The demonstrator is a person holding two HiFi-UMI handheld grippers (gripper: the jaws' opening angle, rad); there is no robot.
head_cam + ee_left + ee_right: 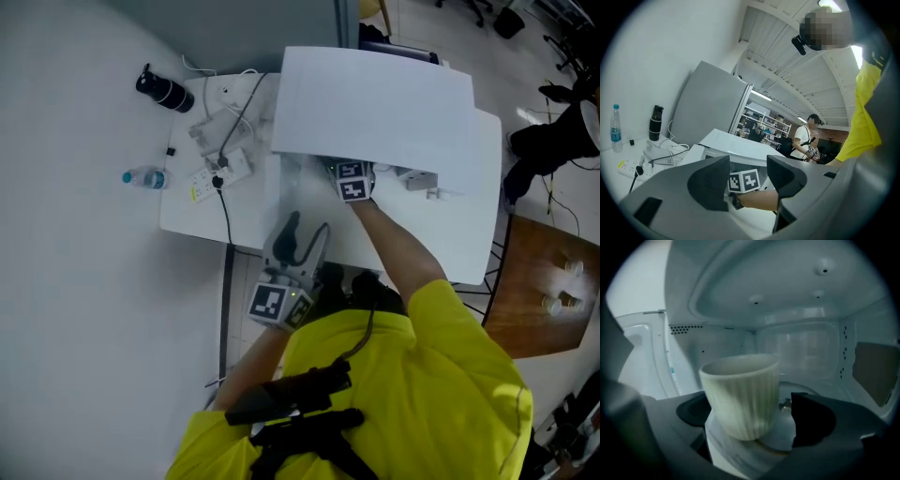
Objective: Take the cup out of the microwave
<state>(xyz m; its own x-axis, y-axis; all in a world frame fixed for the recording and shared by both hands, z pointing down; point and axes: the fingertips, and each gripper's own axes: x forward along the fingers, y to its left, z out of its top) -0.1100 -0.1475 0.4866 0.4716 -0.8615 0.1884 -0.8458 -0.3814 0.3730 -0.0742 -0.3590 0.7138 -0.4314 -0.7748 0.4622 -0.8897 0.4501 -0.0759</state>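
Note:
A pale ribbed cup (740, 394) stands upright on the glass turntable (785, 432) inside the white microwave (375, 103). My right gripper (752, 414) reaches into the cavity, its jaws spread wide on either side of the cup. The cup sits close to the left jaw, and a gap shows between it and the right jaw. From the head view only that gripper's marker cube (353, 183) shows at the oven's mouth, and the cup is hidden. My left gripper (298, 236) hovers by the table's front edge, open and empty, pointing toward the microwave (736, 143).
On the white table (197, 223) left of the microwave lie a power strip with cables (220, 169), a water bottle (145, 177) and a black flask (164, 91). A brown table (544, 291) stands at the right. A person (805, 138) stands in the background.

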